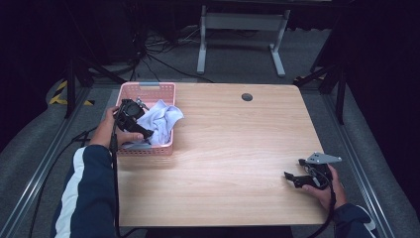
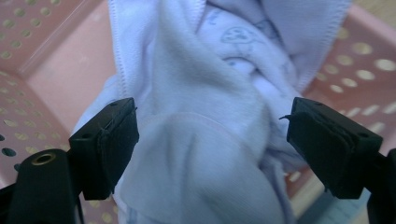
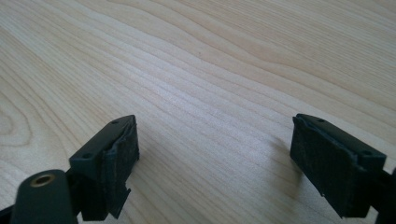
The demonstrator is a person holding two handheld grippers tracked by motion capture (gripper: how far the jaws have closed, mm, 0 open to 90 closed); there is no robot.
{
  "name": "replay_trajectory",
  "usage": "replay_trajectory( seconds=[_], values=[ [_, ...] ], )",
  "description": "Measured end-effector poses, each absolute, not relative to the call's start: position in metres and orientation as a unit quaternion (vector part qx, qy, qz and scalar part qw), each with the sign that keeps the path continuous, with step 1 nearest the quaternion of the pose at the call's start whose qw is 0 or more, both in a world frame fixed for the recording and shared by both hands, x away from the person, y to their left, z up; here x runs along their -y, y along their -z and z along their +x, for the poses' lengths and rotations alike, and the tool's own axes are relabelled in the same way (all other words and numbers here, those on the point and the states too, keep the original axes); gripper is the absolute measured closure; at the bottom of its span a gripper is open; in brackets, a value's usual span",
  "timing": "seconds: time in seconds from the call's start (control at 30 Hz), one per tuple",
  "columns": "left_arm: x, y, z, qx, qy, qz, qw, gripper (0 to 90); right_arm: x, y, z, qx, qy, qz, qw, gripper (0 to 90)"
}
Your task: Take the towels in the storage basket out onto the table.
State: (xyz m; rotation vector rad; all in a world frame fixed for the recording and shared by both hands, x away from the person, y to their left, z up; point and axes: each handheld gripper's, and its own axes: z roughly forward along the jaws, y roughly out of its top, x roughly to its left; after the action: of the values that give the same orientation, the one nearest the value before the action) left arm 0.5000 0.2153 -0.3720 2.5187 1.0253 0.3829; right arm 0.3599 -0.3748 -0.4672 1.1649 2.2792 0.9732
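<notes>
At the left of the high view we see the left gripper [image 1: 143, 130] held over a pink perforated basket [image 1: 148, 90] that sits at the table's [image 1: 233, 148] upper left corner. A crumpled white cloth [image 1: 161, 121] lies in the basket, bunched toward its right wall and spilling a little over that rim. In the left gripper view, the cloth [image 2: 205, 107] fills the middle of the frame, a faint printed pattern showing near the top, with the basket [image 2: 42, 56] floor and holed walls behind it at upper left and right. The left gripper's [image 2: 212, 130] jaws are spread wide, one on each side of a fold of the cloth; we cannot tell whether the pads touch it.

At the lower right of the high view, the right gripper [image 1: 297, 173] rests low over bare wood, held by a hand [image 1: 327, 186] near the table's right edge. In the right gripper view its [image 3: 215, 144] jaws stand wide apart with nothing between them but the wood grain of the table [image 3: 210, 70].
</notes>
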Motion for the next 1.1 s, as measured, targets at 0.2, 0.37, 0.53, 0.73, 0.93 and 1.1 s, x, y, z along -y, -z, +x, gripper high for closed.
replay_trajectory(
  seconds=[0.2,0.37,0.53,0.73,0.93,1.1],
  values=[
    [-0.212,0.388,0.517,-0.374,-0.118,0.907,0.151,15.4,0.375,0.467,0.360,-0.815,-0.349,0.417,0.200,15.7],
    [-0.207,0.395,0.520,-0.369,-0.102,0.915,0.129,16.3,0.375,0.467,0.360,-0.816,-0.349,0.416,0.200,15.6],
    [-0.199,0.405,0.522,-0.370,-0.088,0.921,0.077,20.3,0.375,0.467,0.360,-0.816,-0.349,0.416,0.200,15.6],
    [-0.196,0.409,0.524,-0.370,-0.083,0.923,0.061,25.3,0.375,0.467,0.360,-0.816,-0.349,0.416,0.200,15.6],
    [-0.197,0.408,0.523,-0.372,-0.094,0.922,0.055,38.9,0.375,0.468,0.360,-0.816,-0.350,0.415,0.200,15.6],
    [-0.193,0.404,0.516,-0.355,-0.112,0.927,0.047,52.7,0.375,0.468,0.360,-0.816,-0.350,0.415,0.200,15.6]
  ],
)
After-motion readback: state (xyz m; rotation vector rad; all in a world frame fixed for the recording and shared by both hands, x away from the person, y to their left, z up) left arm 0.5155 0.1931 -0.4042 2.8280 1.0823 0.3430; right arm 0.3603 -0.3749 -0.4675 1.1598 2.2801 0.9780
